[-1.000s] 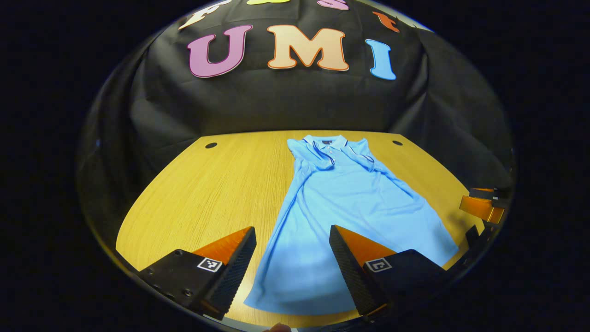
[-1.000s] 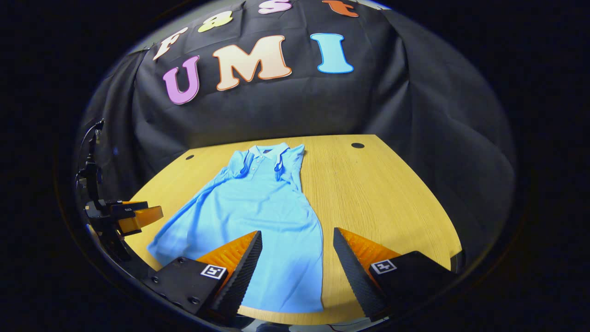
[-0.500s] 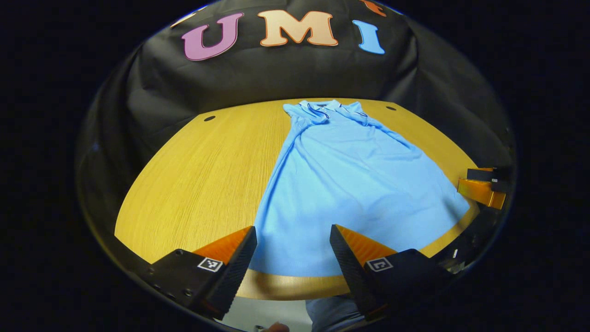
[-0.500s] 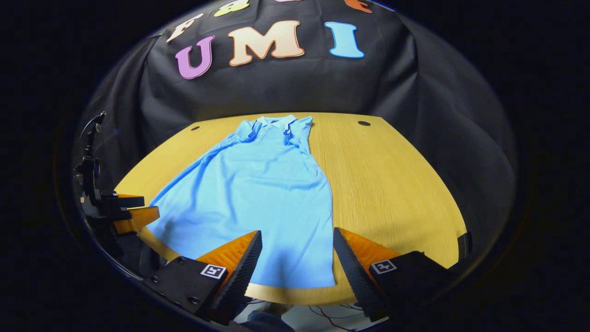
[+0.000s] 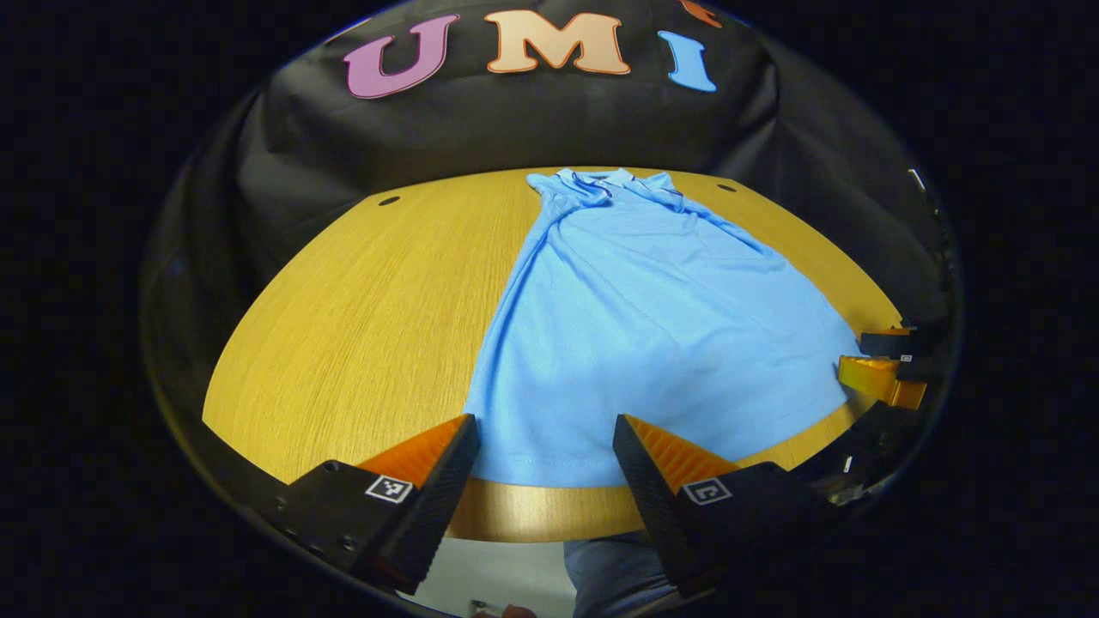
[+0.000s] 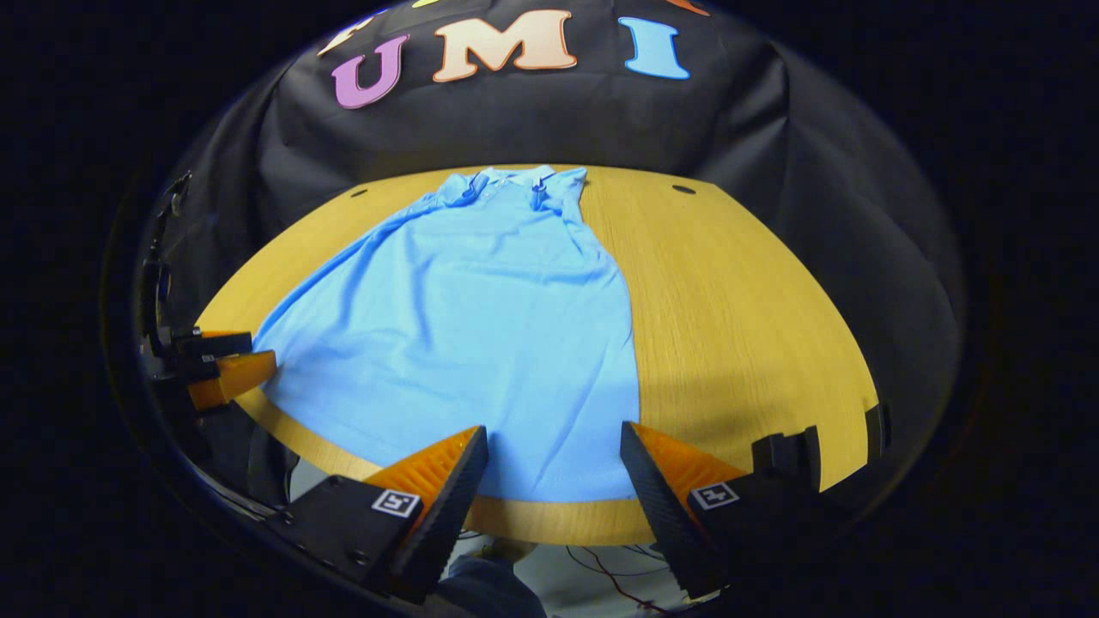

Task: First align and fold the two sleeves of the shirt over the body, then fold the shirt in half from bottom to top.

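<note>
Both claws hung over the near edge of the bench (image 5: 343, 326), and neither had hold of anything. The left claw (image 5: 546, 446) stood wide, fingers spread with the hem of the shirt (image 5: 635, 318) lying just ahead between them. The right claw (image 6: 554, 455) was just as wide, poised above the other bottom corner of the shirt (image 6: 481, 318).

The shirt lay flat on its back, running straight away from the claws: hem nearest, collar (image 5: 601, 178) at the far end, up against the back of the bench. From the left claw it spread ahead and off to the right; from the right claw, ahead and off to the left. Both sleeves looked already tucked in over the body up by the collar, so I'd have said the sleeve step was done and the bottom-to-top fold was next.

That was a light, soft knit, no stiffness in it at all. It would droop, drag and wrinkle the moment one corner rose faster than the other. The place to pinch looked like the two hem corners, one per claw, catching the whole hem thickness and not just the top layer. The cloth lay thin against the wood, so the fingers would have needed to come right down to the surface to bite. Off to the right of the left claw, the other claw (image 5: 884, 378) waited beside the far hem corner.
</note>
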`<act>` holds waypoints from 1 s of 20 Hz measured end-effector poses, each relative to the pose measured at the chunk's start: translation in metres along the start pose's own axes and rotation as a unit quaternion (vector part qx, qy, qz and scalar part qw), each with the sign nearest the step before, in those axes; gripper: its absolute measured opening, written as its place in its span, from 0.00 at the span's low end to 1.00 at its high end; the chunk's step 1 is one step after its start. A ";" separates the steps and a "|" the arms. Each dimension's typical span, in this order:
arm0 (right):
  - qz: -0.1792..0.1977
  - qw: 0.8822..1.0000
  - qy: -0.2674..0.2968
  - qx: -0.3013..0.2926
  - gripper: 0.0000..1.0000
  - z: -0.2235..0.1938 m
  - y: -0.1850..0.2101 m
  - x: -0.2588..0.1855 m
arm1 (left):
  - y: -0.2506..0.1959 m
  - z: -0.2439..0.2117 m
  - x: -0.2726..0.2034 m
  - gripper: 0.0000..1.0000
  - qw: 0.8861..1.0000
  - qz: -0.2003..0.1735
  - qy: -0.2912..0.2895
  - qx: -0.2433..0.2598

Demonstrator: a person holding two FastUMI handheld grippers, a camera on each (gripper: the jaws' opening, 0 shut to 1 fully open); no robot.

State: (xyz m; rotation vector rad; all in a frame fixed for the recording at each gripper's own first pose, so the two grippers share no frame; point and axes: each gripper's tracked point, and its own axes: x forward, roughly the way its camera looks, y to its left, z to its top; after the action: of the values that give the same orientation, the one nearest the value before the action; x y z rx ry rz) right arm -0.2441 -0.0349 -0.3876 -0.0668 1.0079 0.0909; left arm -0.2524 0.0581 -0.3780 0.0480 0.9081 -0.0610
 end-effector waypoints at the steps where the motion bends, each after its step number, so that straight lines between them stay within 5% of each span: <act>1: -0.001 1.000 0.004 0.005 0.98 -0.003 0.001 0.000 | -0.001 -0.001 0.000 0.97 1.000 -0.006 0.002 0.003; 5: 0.007 1.000 0.011 0.004 0.94 -0.004 0.008 0.001 | -0.009 0.002 0.001 0.95 1.000 -0.026 -0.005 0.013; 6: 0.013 1.000 0.011 0.001 0.85 -0.003 0.012 0.002 | -0.010 0.003 0.001 0.94 0.999 -0.030 -0.007 0.017; 11: 0.041 0.999 0.014 0.006 0.27 -0.007 0.033 0.003 | -0.028 0.006 0.000 0.30 0.999 -0.038 -0.018 -0.006; 13: 0.052 0.998 0.018 0.014 0.09 -0.006 0.039 0.002 | -0.034 0.007 0.002 0.08 0.999 -0.036 -0.018 -0.034; 14: 0.052 0.998 0.018 0.023 0.09 -0.006 0.038 0.001 | -0.035 0.007 0.003 0.02 0.998 -0.036 -0.017 -0.044; 15: 0.055 0.998 0.020 0.029 0.03 -0.006 0.039 0.004 | -0.036 0.007 0.003 0.00 0.998 -0.036 -0.012 -0.052; 20: 0.057 0.998 0.011 0.036 0.03 0.003 0.041 0.006 | -0.034 0.003 0.001 0.00 0.998 -0.025 0.042 -0.044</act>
State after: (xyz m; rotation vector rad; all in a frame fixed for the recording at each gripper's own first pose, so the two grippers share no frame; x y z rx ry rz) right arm -0.2426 0.0067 -0.3921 0.0562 1.0360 0.1578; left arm -0.2519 0.0241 -0.3770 -0.0538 0.9946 -0.0655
